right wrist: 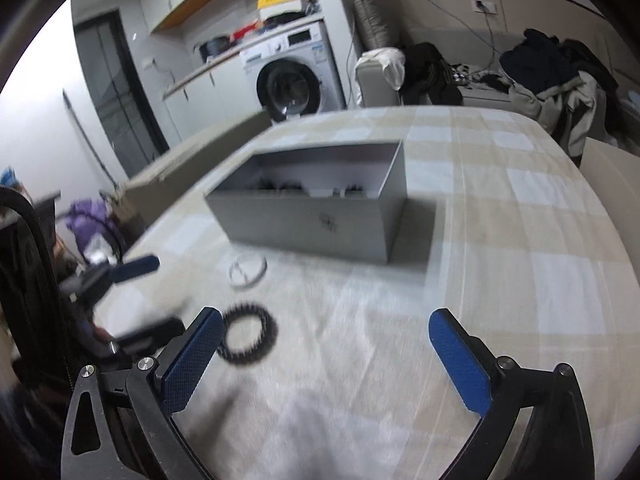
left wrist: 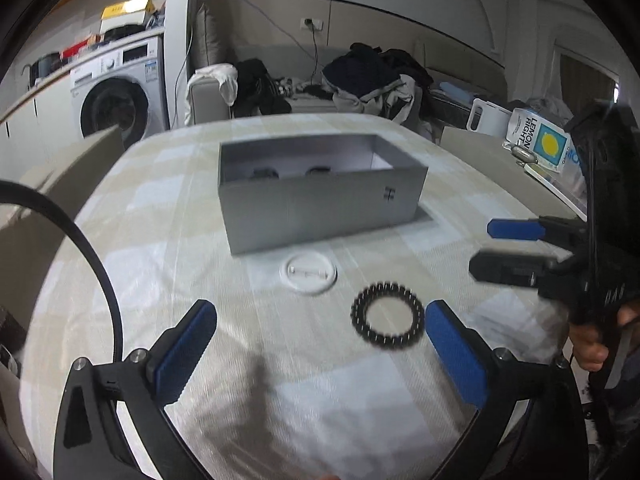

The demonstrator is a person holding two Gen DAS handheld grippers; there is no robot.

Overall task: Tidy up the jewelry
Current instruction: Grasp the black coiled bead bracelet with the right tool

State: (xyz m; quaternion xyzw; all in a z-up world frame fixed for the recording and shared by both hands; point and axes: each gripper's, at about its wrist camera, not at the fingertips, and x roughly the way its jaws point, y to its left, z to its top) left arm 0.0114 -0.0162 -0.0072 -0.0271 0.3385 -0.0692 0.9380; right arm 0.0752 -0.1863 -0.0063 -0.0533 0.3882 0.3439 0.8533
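A: Which step is in hand?

B: The approach to a pick, by the look of it. Both grippers hang over the checked tablecloth (left wrist: pixel 120 280) with nothing in them. The left gripper (left wrist: pixel 320 320) has its blue pads spread wide, and so does the right gripper (right wrist: pixel 326 330).

A: Where is the jewelry?

B: A black beaded bracelet (left wrist: pixel 387 314) lies flat on the cloth, near the left gripper's right-hand pad but apart from it. In the right wrist view it sits just beside the right gripper's left-hand finger. A white bangle (left wrist: pixel 308 273) lies between the bracelet and the open grey box (left wrist: pixel 320 208). The box already holds some dark pieces, though blur makes them hard to name.

A: And the next move?

B: Probably one gripper centres on the bracelet, drops until a pad slips inside the ring, then closes on the beads. They are low and flat, so the fingertips need to reach cloth level. Then it goes into the box.
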